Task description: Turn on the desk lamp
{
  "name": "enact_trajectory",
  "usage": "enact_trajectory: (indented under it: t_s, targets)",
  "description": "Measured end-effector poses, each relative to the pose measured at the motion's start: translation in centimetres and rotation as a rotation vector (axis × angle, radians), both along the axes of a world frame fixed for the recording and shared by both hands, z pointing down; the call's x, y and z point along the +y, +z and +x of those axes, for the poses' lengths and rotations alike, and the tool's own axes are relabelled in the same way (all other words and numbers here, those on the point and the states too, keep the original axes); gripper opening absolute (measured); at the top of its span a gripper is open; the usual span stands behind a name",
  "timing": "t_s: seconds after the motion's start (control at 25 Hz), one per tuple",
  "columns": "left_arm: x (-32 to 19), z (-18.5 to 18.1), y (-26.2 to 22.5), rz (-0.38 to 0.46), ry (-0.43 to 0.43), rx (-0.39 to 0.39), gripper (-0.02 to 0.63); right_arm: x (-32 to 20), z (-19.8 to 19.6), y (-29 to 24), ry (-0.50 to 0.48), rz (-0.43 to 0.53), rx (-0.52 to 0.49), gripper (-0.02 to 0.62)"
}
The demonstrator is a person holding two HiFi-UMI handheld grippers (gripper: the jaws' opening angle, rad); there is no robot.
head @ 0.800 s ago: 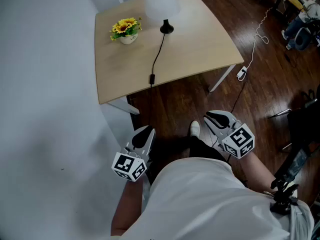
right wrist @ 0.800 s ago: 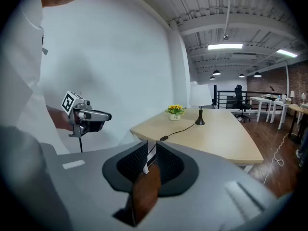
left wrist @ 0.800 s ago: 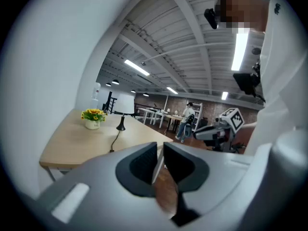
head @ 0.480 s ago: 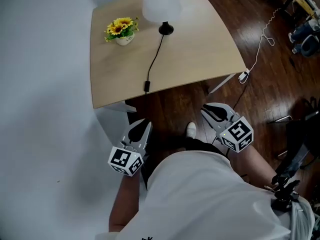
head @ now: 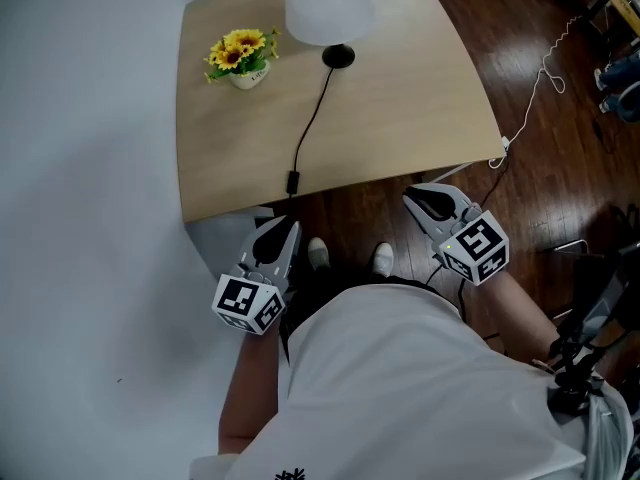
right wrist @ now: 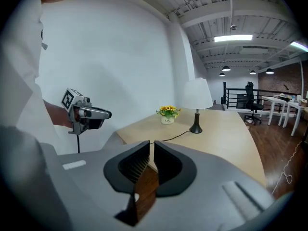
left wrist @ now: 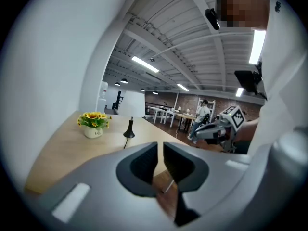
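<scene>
The desk lamp has a white shade (head: 325,3) and a black base (head: 338,56) at the far end of the pale wooden table (head: 420,108). Its black cord runs toward me to an inline switch (head: 293,181) near the table's front edge. My left gripper (head: 272,240) hangs below that edge, shut and holding nothing, a short way from the switch. My right gripper (head: 428,204) floats off the table's front right corner, also shut and holding nothing. The lamp (right wrist: 197,94) and the left gripper (right wrist: 86,114) show in the right gripper view. In the left gripper view I see the lamp base (left wrist: 128,133).
A small pot of yellow flowers (head: 240,58) stands left of the lamp. A white wall (head: 80,168) runs along the table's left side. A white cable (head: 545,68) trails over the dark wood floor on the right. The person's shoes (head: 383,258) are just in front of the table.
The person has stepped closer to the table, so it sits lower and larger in view. Both grippers are now nearer its front edge, jaws unchanged.
</scene>
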State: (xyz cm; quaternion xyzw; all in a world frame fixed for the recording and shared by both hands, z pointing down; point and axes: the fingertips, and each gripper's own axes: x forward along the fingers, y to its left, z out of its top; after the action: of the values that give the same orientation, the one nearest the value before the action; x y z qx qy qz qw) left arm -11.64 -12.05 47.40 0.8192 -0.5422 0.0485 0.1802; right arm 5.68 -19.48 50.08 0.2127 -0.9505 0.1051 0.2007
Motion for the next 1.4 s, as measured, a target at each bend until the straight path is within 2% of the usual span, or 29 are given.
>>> enact_trajectory:
  t_s: [0.32,0.48,0.64,1.0,1.4]
  targets:
    - [-4.6,-4.6,3.5,-0.002,0.097,-0.034,0.04,-3.1,-4.3,0.4,0.078,0.036,0.01,0.017]
    - [-6.0,-5.6,4.3,-0.021,0.119,-0.041,0.021,-3.9,-5.2,-0.1,0.094,0.04,0.018,0.017]
    - [-6.6,-6.0,6.8,-0.095,0.156,-0.078,0.021,-3.8,-5.9,-0.1,0.092,0.02,0.03,0.017]
    - [-6.5,-6.6,15.9,-0.332,0.245,-0.16,0.018,-3.5,-6.7,0.5,0.081,-0.016,0.061,0.017]
    - [-6.9,-6.6,20.6,-0.445,0.267,-0.197,0.018,-2.5,-7.4,2.3,0.047,-0.069,0.097,0.017]
